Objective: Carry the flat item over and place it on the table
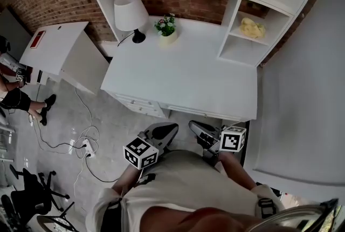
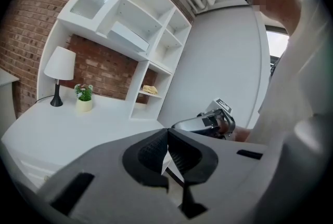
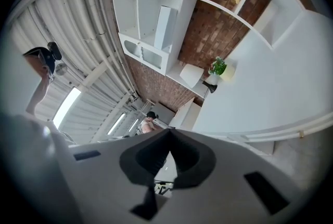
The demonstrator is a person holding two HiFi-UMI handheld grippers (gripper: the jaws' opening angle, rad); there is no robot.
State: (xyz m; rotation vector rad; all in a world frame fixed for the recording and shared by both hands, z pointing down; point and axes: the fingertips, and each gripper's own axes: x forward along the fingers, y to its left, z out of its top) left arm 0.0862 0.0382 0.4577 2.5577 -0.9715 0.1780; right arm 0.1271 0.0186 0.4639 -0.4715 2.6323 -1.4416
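Both sets of jaws are clenched on nothing: the left gripper [image 2: 167,137] has its ribbed black pads pressed together at the tips, and so does the right gripper [image 3: 169,137]. I hold both close to my body, with the worktop [image 1: 188,80] just ahead of the jaws.

I cannot pick out the flat item for certain. My best candidate is the thin red item [image 1: 38,39] lying on the white cabinet [image 1: 62,50], well off to the left of the left jaws.

If that is it, I judge it light and stiff, like a card or slim book. It lies flush on a smooth painted top, so there is no lip to get under. I would slide it to the cabinet's edge and pinch the overhang with one gripper, steadying the far side with the other.

The worktop is matte white, smooth and broad. Ahead of the jaws stand a lamp [image 1: 130,13] with a fabric shade and a small potted plant [image 1: 166,29]. The space nearer the jaws is bare.
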